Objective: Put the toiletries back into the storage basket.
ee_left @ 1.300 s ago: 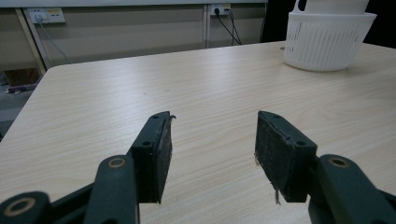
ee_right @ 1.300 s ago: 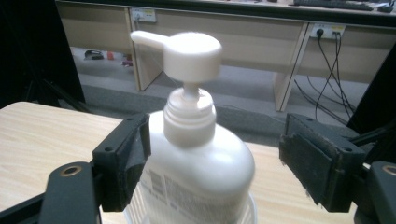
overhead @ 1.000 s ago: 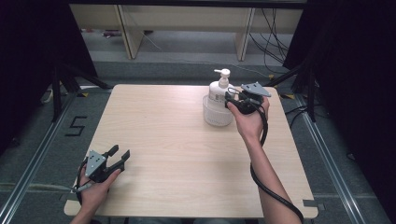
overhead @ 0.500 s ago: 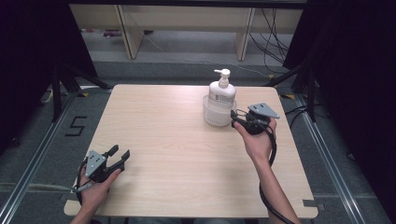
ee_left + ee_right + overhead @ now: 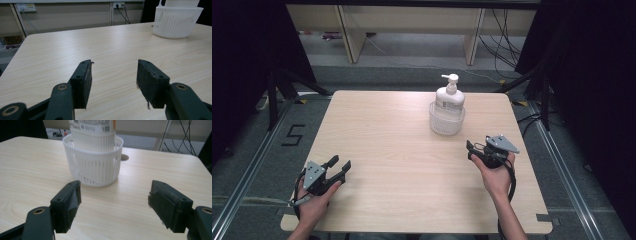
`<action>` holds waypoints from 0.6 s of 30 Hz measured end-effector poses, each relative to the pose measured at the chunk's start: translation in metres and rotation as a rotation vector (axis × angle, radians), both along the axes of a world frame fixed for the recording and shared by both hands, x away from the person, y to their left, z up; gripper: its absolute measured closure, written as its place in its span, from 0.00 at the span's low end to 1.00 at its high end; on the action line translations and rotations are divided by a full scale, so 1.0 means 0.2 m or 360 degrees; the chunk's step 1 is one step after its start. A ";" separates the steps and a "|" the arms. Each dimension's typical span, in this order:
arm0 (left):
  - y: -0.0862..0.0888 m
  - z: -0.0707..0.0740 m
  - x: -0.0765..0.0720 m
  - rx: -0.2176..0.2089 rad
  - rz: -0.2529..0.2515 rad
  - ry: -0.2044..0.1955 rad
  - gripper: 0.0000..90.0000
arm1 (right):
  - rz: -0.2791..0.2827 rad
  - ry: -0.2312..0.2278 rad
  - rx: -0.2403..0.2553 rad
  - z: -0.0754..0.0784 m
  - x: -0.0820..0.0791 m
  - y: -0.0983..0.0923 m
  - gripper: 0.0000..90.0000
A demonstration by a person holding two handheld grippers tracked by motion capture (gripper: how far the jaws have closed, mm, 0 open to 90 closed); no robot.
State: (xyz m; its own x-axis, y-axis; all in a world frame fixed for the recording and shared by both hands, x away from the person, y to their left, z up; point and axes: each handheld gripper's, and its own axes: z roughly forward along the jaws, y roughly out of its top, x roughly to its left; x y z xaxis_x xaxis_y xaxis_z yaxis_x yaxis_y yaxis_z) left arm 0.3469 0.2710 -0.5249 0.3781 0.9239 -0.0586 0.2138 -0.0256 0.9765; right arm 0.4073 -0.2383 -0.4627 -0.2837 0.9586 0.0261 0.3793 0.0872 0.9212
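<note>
Bottle (image 5: 449, 97): stiff plastic, probably top-heavy; grasp the body above the basket (image 5: 446, 123) rim, near the table's far edge.
Right gripper (image 5: 474, 150): wide, empty.
Left gripper (image 5: 339, 167): wide, empty.

"5" on floor (image 5: 293, 135) (black tape)

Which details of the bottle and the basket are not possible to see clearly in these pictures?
- Pump bottle: its lower part is hidden by the white basket wall in the high view.
- Bottle label: cut off by the top edge in the right gripper view; the print is too blurred to read.
- Pump head: cut off by the top edge in the left gripper view.
- Basket bottom inside: hidden by the bottle.
</note>
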 end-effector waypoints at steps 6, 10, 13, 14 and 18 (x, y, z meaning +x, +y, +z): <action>0.00 0.00 0.00 0.0006 0.0009 0.0010 0.51 | 0.0009 0.0034 0.0040 -0.09 -0.08 -0.04 0.30; 0.00 0.00 0.00 0.0006 0.0010 0.0010 0.51 | 0.0005 0.0031 0.0023 -0.14 -0.11 -0.06 0.31; 0.00 0.00 0.00 0.0004 0.0008 0.0012 0.51 | -0.0001 0.0042 0.0022 -0.17 -0.13 -0.08 0.31; 0.00 0.00 0.00 0.0004 0.0008 0.0012 0.51 | -0.0025 0.0044 0.0023 -0.18 -0.14 -0.07 0.31; 0.00 0.00 0.00 -0.0002 0.0015 0.0020 0.51 | -0.0034 0.0036 -0.0009 -0.19 -0.14 -0.07 0.31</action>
